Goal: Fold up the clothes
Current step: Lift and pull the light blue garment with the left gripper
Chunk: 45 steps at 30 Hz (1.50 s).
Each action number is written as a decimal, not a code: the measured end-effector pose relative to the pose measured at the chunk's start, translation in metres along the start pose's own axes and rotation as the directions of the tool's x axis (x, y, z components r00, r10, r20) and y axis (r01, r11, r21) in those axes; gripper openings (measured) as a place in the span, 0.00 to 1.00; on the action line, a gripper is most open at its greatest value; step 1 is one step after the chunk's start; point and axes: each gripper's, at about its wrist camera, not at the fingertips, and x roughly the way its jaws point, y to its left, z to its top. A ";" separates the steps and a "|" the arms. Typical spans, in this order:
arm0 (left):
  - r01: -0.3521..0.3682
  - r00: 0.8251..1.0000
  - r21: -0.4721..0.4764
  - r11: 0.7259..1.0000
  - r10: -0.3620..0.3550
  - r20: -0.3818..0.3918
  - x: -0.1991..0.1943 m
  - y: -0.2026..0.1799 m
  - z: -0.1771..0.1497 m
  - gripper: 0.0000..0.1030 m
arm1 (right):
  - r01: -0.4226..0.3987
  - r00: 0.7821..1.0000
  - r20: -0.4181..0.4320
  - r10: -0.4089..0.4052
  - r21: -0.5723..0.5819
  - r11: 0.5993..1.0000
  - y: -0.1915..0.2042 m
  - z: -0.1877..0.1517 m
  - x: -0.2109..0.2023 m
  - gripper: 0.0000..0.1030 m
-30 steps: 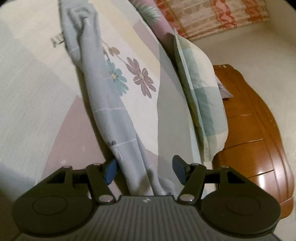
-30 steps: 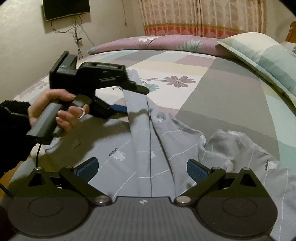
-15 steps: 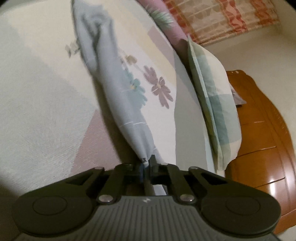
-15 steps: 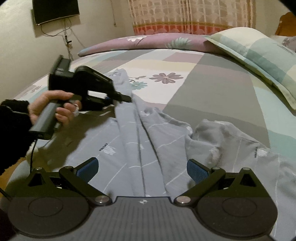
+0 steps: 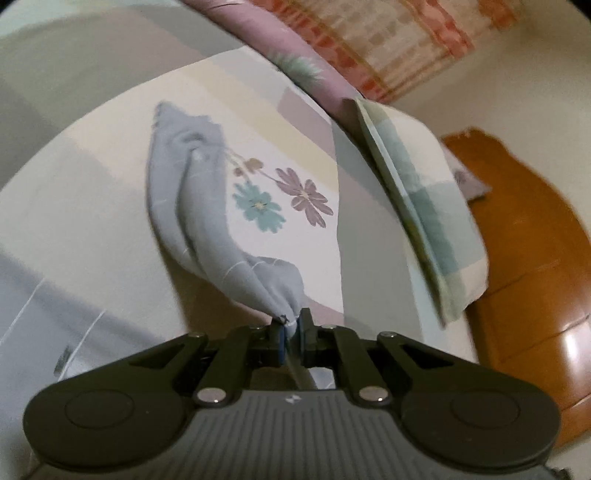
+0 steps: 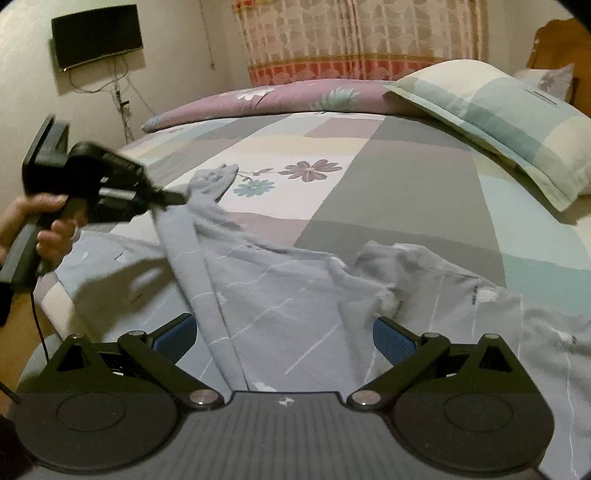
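A pale blue-grey shirt with thin white lines lies rumpled on the patchwork bedspread. One long sleeve stretches away over the flower patch. My left gripper is shut on that sleeve and lifts the pinched part off the bed; the right wrist view shows this gripper at the left, held by a hand. My right gripper stands open low over the shirt's body, its blue pads wide apart with cloth lying below them, not pinched.
A checked pillow lies at the right of the bed, a purple flowered quilt along the far side. An orange wooden headboard stands beyond the pillow. A curtain and a wall-mounted screen are behind.
My left gripper shut on the sleeve and has pulled it up and back, bunching the cloth. The right gripper stayed open and shifted slightly over the shirt.
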 end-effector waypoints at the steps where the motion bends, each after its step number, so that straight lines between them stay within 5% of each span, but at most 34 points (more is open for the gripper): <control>1: 0.001 1.000 -0.006 1.000 -0.001 0.002 -0.003 0.003 -0.003 0.05 | -0.006 1.000 0.000 0.006 0.008 1.000 -0.001 -0.001 -0.002 1.00; 4: -0.020 0.999 -0.035 0.999 0.018 -0.039 0.000 0.013 -0.009 0.11 | -0.052 0.999 -0.003 0.052 0.012 0.999 0.000 0.001 -0.001 1.00; 8: 0.060 0.998 -0.150 0.987 -0.064 -0.020 0.000 0.035 -0.013 0.47 | -0.193 0.981 -0.032 0.193 -0.001 0.981 0.010 0.011 0.019 1.00; 11: 0.078 0.997 -0.186 0.980 -0.082 -0.014 0.004 0.043 -0.013 0.50 | -0.299 0.952 -0.071 0.299 0.012 0.954 0.022 0.019 0.053 1.00; 20: 0.065 0.997 -0.241 0.968 -0.076 -0.035 -0.004 0.058 -0.017 0.51 | -0.516 0.837 -0.123 0.533 0.147 0.844 0.057 0.040 0.132 1.00; 24: 0.060 0.997 -0.243 0.968 -0.072 -0.041 -0.008 0.062 -0.016 0.52 | -0.646 0.731 -0.165 0.662 0.141 0.750 0.074 0.044 0.128 1.00; 25: 0.058 0.997 -0.245 0.968 -0.071 -0.043 -0.008 0.063 -0.016 0.52 | -0.658 0.723 -0.189 0.665 0.104 0.746 0.079 0.045 0.127 1.00; 28: 0.061 0.996 -0.252 0.966 -0.075 -0.048 -0.007 0.065 -0.016 0.52 | -0.611 0.772 -0.220 0.597 0.003 0.791 0.087 0.049 0.127 1.00; 31: 0.074 0.994 -0.249 0.966 -0.091 -0.060 -0.007 0.065 -0.016 0.52 | -0.576 0.794 -0.190 0.577 0.071 0.815 0.081 0.056 0.143 1.00; 33: 0.084 0.993 -0.242 0.967 -0.103 -0.066 -0.008 0.063 -0.015 0.52 | -0.577 0.792 -0.169 0.587 0.109 0.810 0.083 0.059 0.152 1.00; 36: 0.099 0.990 -0.222 0.970 -0.118 -0.072 -0.011 0.061 -0.013 0.56 | -0.660 0.723 -0.193 0.663 0.089 0.746 0.098 0.061 0.154 1.00; 39: 0.080 0.992 -0.211 0.974 -0.100 -0.082 -0.014 0.063 -0.013 0.60 | -0.663 0.723 -0.233 0.651 0.030 0.748 0.107 0.056 0.148 1.00; 45: 0.111 0.982 -0.207 0.972 -0.139 -0.128 -0.007 0.064 -0.018 0.60 | -0.609 0.756 -0.198 0.624 0.137 0.781 0.072 0.046 0.136 1.00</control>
